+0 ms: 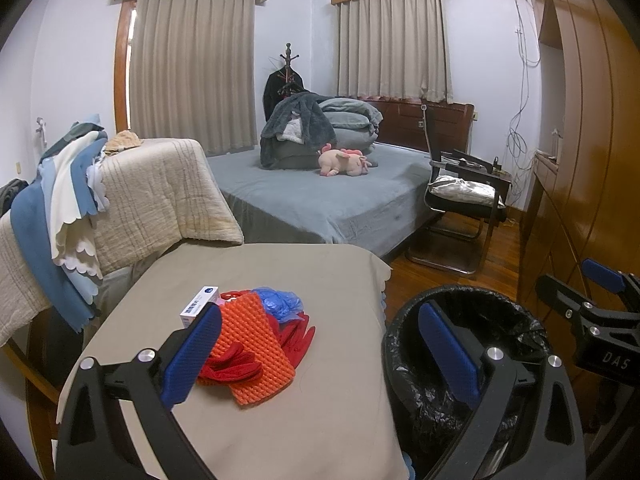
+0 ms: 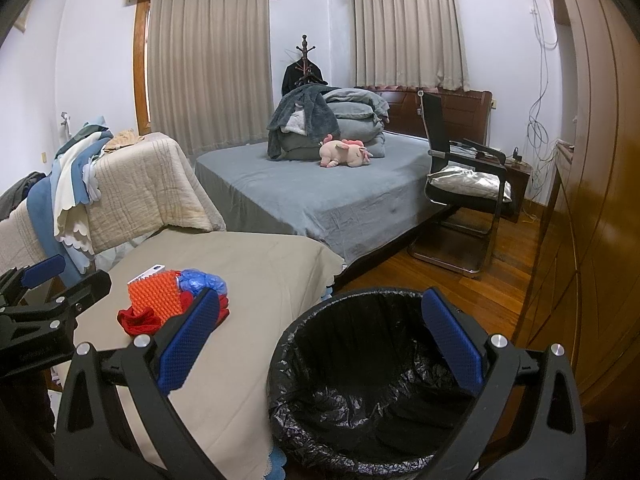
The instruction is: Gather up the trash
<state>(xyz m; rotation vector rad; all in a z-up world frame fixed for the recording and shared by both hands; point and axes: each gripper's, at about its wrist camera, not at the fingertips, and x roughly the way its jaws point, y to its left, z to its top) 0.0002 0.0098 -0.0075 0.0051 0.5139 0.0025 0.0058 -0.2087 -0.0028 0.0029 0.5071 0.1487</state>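
both grippers hover empty with their jaws spread wide: the left gripper (image 1: 320, 354) hangs over the near edge of the beige-covered surface (image 1: 328, 400), and the right gripper (image 2: 320, 344) hangs above the trash bin (image 2: 360, 392), whose black liner looks empty inside. in the left wrist view the trash pile sits on the surface at about 11 o'clock from the midpoint of the jaws, touching the line of the left blue pad: an orange bumpy mat (image 1: 252, 344) lies on top of red gloves (image 1: 232, 364), with a crumpled blue plastic piece (image 1: 280, 300) at the pile's far end and a small white box (image 1: 200, 304) tucked against its 10 o'clock side. the box carries a blue round logo and a line of blue characters, too small to read. the bin stands beside the surface at 3 o'clock from the pile, just off the cloth's scalloped edge. the right gripper's black body shows at 3 o'clock in the left wrist view, with the white letters "das" printed on it. farther back, at 12 o'clock, a bed (image 1: 320, 200) with a grey sheet holds a pink plush toy (image 1: 346, 160) and folded grey bedding; a black chair (image 1: 464, 196) stands at 2 o'clock on the wooden floor.
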